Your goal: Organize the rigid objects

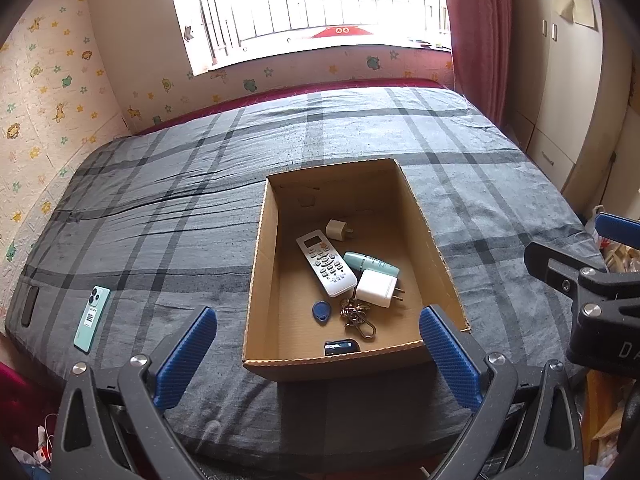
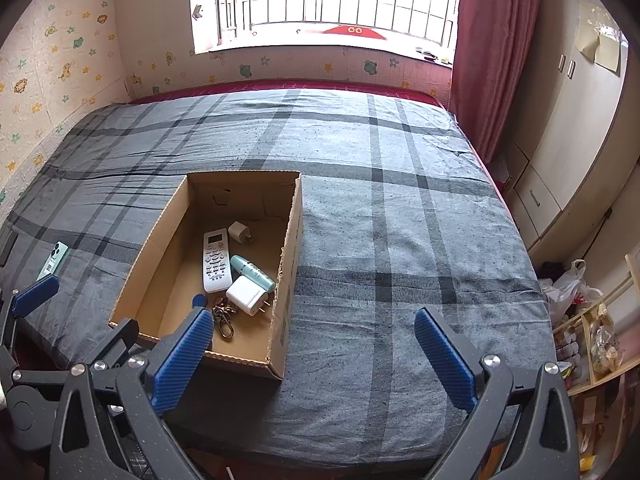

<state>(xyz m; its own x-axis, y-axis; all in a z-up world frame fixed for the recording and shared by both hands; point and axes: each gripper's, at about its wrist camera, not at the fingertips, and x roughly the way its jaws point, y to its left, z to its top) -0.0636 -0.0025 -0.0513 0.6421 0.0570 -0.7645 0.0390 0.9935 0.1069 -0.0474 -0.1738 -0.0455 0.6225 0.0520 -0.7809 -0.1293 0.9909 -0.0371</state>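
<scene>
An open cardboard box (image 1: 264, 248) (image 2: 290, 236) lies on the grey plaid bed (image 1: 160, 200). Inside it are a white remote (image 1: 326, 263) (image 2: 216, 261), a mint tube (image 1: 371, 264) (image 2: 252, 267), a white charger (image 1: 377, 288) (image 2: 247, 294), a small white plug (image 1: 337, 229) (image 2: 239, 232), a blue key fob (image 1: 320, 313), a key ring (image 1: 358, 316) (image 2: 223, 318) and a dark small object (image 1: 342, 347). A mint green phone (image 1: 92, 317) (image 2: 54, 260) lies left of the box. My left gripper (image 1: 318, 360) is open, hovering over the box's near edge. My right gripper (image 2: 314, 356) is open over bare bedding right of the box.
A dark flat object (image 1: 30, 306) lies at the bed's left edge. A window (image 1: 308, 4) and red curtain (image 2: 496, 52) are behind the bed. Wardrobes (image 2: 568, 128) stand at the right, with bags and shelves (image 2: 588, 328) beside the bed.
</scene>
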